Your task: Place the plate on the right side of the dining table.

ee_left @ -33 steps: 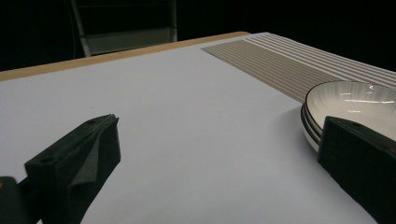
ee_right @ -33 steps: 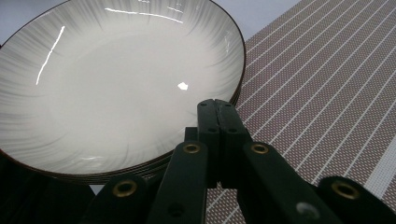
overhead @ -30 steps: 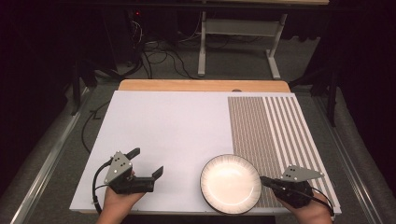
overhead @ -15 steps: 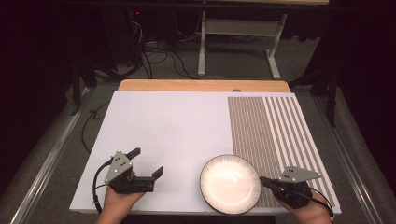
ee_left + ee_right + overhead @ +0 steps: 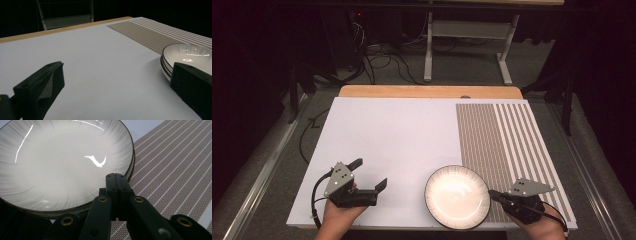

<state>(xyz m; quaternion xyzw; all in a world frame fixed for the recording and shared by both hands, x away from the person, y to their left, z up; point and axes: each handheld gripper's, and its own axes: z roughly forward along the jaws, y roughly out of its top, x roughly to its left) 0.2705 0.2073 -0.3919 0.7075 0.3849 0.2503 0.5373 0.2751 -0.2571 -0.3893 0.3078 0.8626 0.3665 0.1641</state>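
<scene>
A white ribbed plate with a dark rim (image 5: 457, 197) lies near the table's front edge, right of centre; in the left gripper view the plate (image 5: 190, 53) appears to rest on a second one. My right gripper (image 5: 493, 193) is shut, with its tips at the plate's right rim. In the right gripper view the right gripper (image 5: 117, 177) has its jaws pressed together over the rim of the plate (image 5: 62, 162), with nothing between them. My left gripper (image 5: 369, 173) is held open at the front left over the bare white surface, apart from the plate. Nothing sits between the left gripper's (image 5: 117, 66) jaws.
A brown striped placemat (image 5: 497, 140) covers the right part of the white tabletop (image 5: 392, 140). A wooden strip (image 5: 427, 91) runs along the far edge. Beyond it, cables and a metal frame (image 5: 429, 45) stand on the dark floor.
</scene>
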